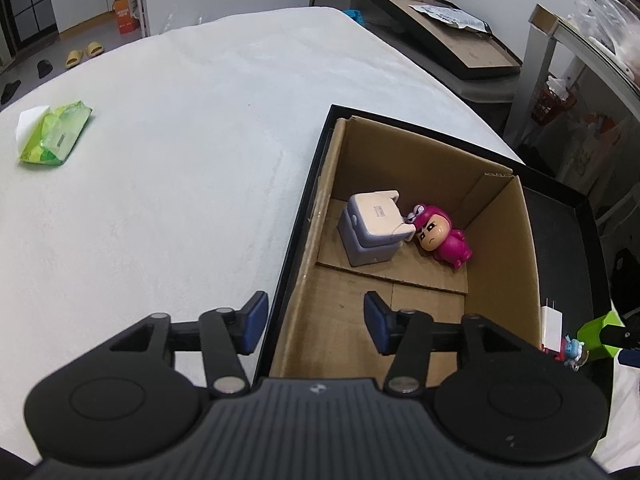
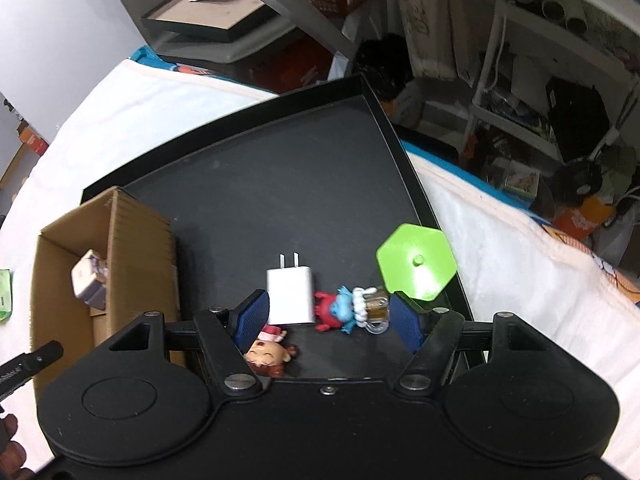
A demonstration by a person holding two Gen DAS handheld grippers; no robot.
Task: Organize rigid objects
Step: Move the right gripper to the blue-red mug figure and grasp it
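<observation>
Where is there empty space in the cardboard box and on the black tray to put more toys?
The cardboard box floor is bare nearest the left gripper; the grey cooler toy and pink figure crowd its far end. The black tray is bare beyond the white charger; near the right gripper it is crowded.

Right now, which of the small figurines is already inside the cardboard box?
The pink-suited figurine, lying on its back beside the grey toy cooler in the cardboard box. The blue-and-red figurine and brown-haired figurine remain on the black tray.
</observation>
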